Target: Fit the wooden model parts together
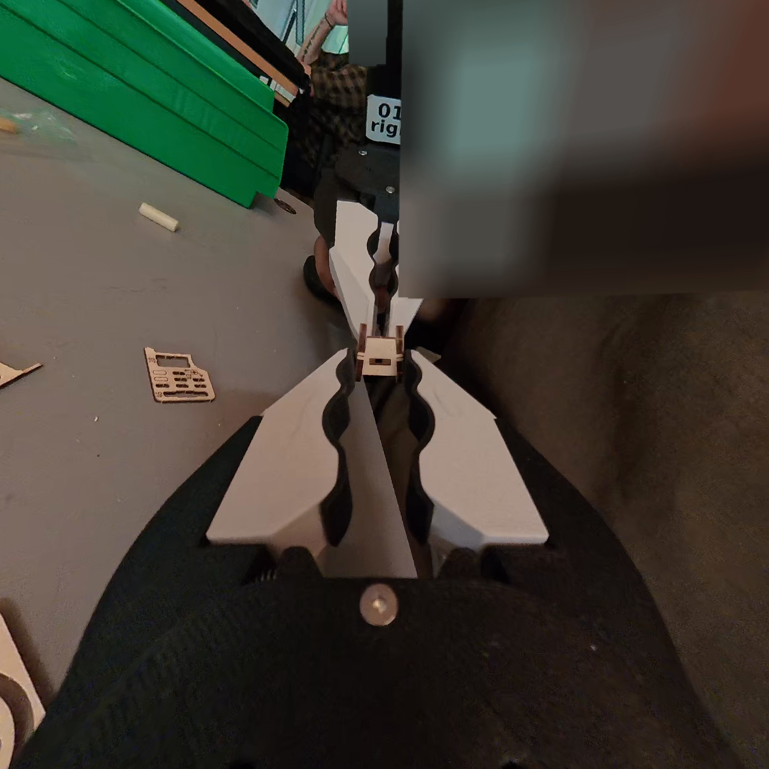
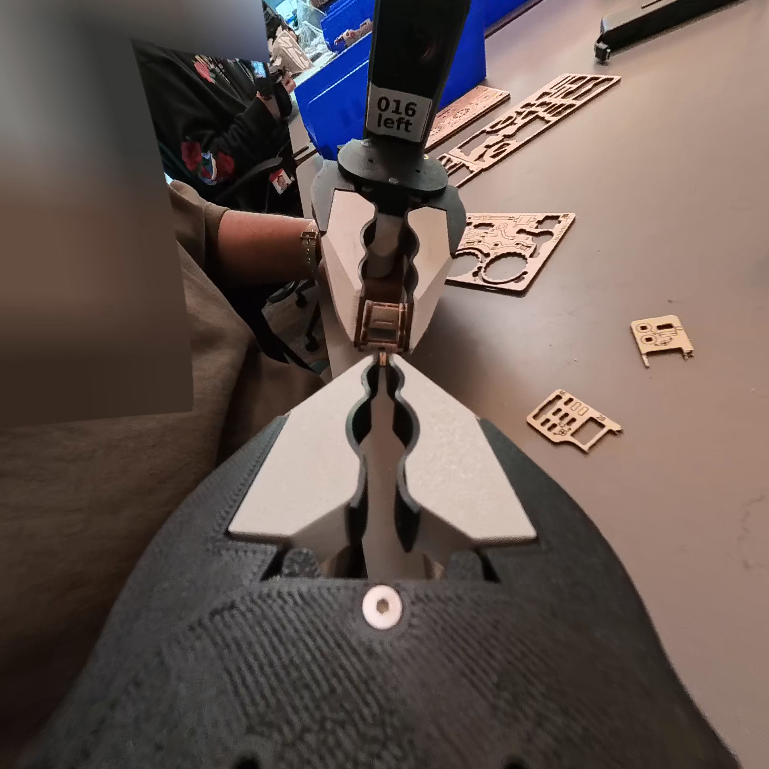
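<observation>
My left gripper (image 1: 379, 360) is shut on a small box-shaped wooden assembly (image 1: 379, 357), pinched at the fingertips above the table edge. My right gripper (image 2: 382, 363) faces it tip to tip and is shut on a thin small wooden part (image 2: 383, 358). That part's end touches or nearly touches the near face of the assembly (image 2: 380, 326). In the right wrist view the left gripper (image 2: 381, 339) points toward me. In the left wrist view the right gripper (image 1: 385, 320) stands just beyond the assembly, partly behind a blurred patch.
Punched-out wooden sheets (image 2: 512, 254) (image 2: 537, 120) lie on the grey table (image 2: 624, 541). Loose wooden pieces (image 2: 661, 339) (image 2: 572, 420) (image 1: 179, 380) lie nearer. A white cylinder (image 1: 158, 216), green crates (image 1: 145, 95) and a blue box (image 2: 333, 100) stand farther back. My left and right fingertips are right by each other. The white cylinder (image 1: 158, 216) is about 25 centimeters from both grippers' fingertips.
</observation>
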`<state>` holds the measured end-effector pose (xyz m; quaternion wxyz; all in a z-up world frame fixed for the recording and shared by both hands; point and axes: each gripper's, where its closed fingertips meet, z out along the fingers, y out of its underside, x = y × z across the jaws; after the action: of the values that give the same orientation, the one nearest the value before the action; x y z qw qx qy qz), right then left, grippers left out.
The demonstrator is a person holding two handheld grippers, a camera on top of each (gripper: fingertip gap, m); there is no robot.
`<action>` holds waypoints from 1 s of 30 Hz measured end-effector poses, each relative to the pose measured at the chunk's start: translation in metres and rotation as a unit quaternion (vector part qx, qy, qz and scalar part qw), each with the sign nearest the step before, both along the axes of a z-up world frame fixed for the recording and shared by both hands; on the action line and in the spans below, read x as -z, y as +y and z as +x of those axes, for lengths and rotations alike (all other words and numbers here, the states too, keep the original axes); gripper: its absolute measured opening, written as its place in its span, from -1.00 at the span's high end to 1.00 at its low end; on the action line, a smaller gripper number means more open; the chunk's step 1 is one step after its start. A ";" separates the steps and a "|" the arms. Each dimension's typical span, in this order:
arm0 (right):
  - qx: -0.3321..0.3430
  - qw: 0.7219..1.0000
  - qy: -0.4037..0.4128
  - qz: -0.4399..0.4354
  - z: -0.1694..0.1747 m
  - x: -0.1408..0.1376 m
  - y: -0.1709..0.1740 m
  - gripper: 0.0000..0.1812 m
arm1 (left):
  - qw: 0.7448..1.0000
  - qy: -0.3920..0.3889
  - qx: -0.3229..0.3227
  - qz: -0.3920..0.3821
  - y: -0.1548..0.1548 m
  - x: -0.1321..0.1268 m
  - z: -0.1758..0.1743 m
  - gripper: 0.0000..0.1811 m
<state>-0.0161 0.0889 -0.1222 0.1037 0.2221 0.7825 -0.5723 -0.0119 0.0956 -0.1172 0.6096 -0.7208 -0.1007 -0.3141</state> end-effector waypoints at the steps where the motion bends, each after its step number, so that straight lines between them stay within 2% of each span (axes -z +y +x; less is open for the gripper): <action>1: 0.000 1.000 0.000 0.000 0.000 0.000 0.000 1.00 | 1.000 0.001 0.000 0.000 0.000 0.000 0.000 0.76; 23: 0.006 1.000 -0.002 0.011 0.000 0.005 -0.001 0.99 | 0.999 0.035 -0.008 -0.021 0.002 0.008 0.001 0.77; 30: 0.005 1.000 -0.009 -0.022 0.000 -0.001 -0.001 1.00 | 1.000 0.026 -0.007 -0.007 0.002 0.003 0.002 0.76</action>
<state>-0.0158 0.0878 -0.1210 0.1127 0.2284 0.7678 -0.5879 -0.0097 0.0975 -0.1199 0.6093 -0.7323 -0.0923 -0.2897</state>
